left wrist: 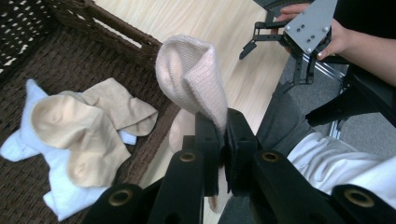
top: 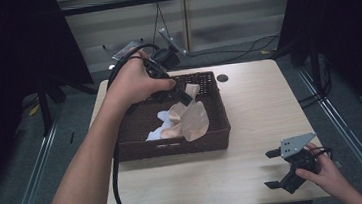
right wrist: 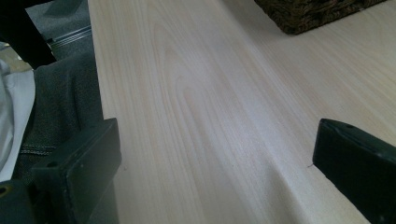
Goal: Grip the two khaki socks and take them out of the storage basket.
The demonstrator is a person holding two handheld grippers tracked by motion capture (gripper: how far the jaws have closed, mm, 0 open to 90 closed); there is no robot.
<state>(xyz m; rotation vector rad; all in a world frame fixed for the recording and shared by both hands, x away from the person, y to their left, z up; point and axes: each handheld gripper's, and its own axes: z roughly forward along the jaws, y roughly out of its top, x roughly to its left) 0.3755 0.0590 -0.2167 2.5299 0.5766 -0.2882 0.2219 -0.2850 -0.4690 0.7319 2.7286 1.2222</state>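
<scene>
High view: left tool [top: 184, 95] above brown wicker basket [top: 220, 128], jaws clamped on pink sock [top: 194, 116], sock hanging over basket. Beige sock [left wrist: 79, 135] and white sock [left wrist: 60, 196] lie on basket floor. Right tool [top: 275, 168] near table [top: 249, 100] front right corner, jaws wide, nothing between.

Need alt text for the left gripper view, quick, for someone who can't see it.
The left gripper is clamped on a pale pink sock, held above a dark wicker basket containing beige socks on a white one. Beyond, the right gripper hangs open over the wooden table.
</scene>
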